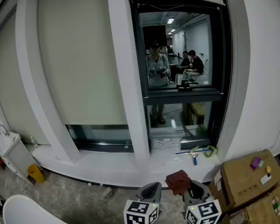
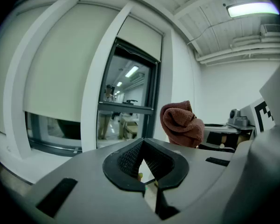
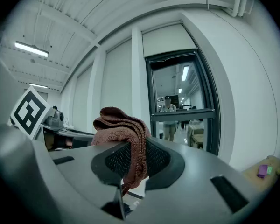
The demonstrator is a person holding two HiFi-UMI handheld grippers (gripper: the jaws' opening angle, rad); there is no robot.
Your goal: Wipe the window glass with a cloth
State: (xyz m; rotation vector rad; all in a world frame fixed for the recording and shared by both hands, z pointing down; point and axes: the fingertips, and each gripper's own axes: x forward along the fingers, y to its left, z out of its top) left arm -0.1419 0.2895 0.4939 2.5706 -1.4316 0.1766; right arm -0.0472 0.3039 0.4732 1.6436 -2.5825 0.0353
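The tall window [image 1: 177,50] with a dark frame stands straight ahead, its glass mirroring the room and people. My right gripper [image 1: 191,188] sits at the bottom of the head view, shut on a bunched reddish-brown cloth [image 1: 178,180]. In the right gripper view, the cloth [image 3: 119,122] hangs over and between the jaws of that gripper [image 3: 133,146], with the window [image 3: 179,87] ahead. My left gripper [image 1: 149,186] is beside it, shut and empty. The left gripper view shows the left gripper's [image 2: 141,143] pads meeting, the cloth [image 2: 181,123] to its right and the window [image 2: 123,85] beyond.
A white pillar [image 1: 126,78] and a drawn roller blind [image 1: 79,55] lie left of the window. A blue-handled tool [image 1: 194,153] lies on the sill [image 1: 130,169]. Cardboard boxes [image 1: 247,174] stand at lower right, a white stand [image 1: 9,148] and a yellow cup [image 1: 36,174] at lower left.
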